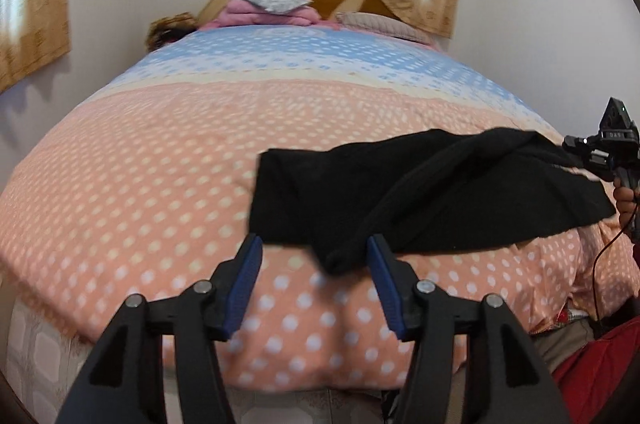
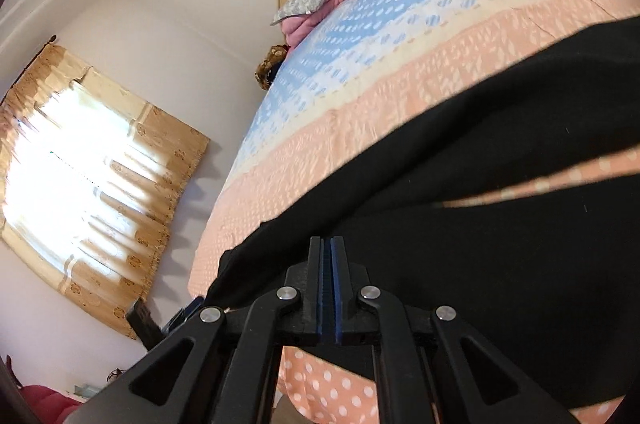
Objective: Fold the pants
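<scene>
Black pants (image 1: 420, 196) on pink-and-blue (white-dotted) bedspread (image 1: 160, 164)

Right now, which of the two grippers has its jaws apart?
The left gripper: its blue pads stand well apart, with a corner of the black pants lying between them, unpinched. The right gripper has its pads pressed together.

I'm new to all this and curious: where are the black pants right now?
In the left wrist view, the black pants lie on the polka-dot bedspread, right of centre near the bed's front edge.
</scene>
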Tool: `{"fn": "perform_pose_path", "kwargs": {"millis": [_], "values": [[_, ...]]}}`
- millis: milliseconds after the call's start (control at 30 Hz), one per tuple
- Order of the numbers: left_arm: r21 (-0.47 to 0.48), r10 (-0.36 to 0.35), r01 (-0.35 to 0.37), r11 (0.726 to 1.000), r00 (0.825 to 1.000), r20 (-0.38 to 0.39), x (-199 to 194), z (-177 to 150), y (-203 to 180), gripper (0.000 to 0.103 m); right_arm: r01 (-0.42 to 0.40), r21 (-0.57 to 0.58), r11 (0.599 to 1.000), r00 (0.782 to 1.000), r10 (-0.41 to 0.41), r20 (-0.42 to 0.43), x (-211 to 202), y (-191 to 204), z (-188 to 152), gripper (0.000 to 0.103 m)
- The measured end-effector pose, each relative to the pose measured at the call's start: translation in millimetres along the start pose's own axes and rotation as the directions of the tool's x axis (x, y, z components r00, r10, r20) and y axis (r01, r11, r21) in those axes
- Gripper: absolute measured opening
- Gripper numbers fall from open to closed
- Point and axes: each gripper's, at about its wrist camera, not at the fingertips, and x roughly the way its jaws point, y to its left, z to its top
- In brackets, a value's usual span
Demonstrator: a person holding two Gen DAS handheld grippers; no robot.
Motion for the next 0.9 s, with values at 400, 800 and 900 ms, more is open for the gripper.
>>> {"fn": "perform_pose_path", "kwargs": {"millis": [400, 800, 900], "values": [[-0.397, -0.452, 0.400, 0.826, 0.891, -0.042, 12.0, -24.3, -33.6, 0.058, 0.009, -0.174, 0.985, 1.000, -0.006, 0.022, 45.5, 52.8, -6.6, 0.057], [-0.674, -0.358, 0.295, 0.678, 0.933, 0.048, 56.7, -15.9, -2.8, 0.058, 0.193, -0.193, 0.962, 0.979, -0.175, 0.108, 13.9, 32.3, -16.1, 0.057], [-0.739, -0.365, 0.302, 0.602, 0.927, 0.082, 63.8, -19.5, 6.8, 0.058, 0.221, -0.066, 0.973, 0.970, -0.211, 0.123, -4.7, 2.7, -2.7, 0.057]]}}
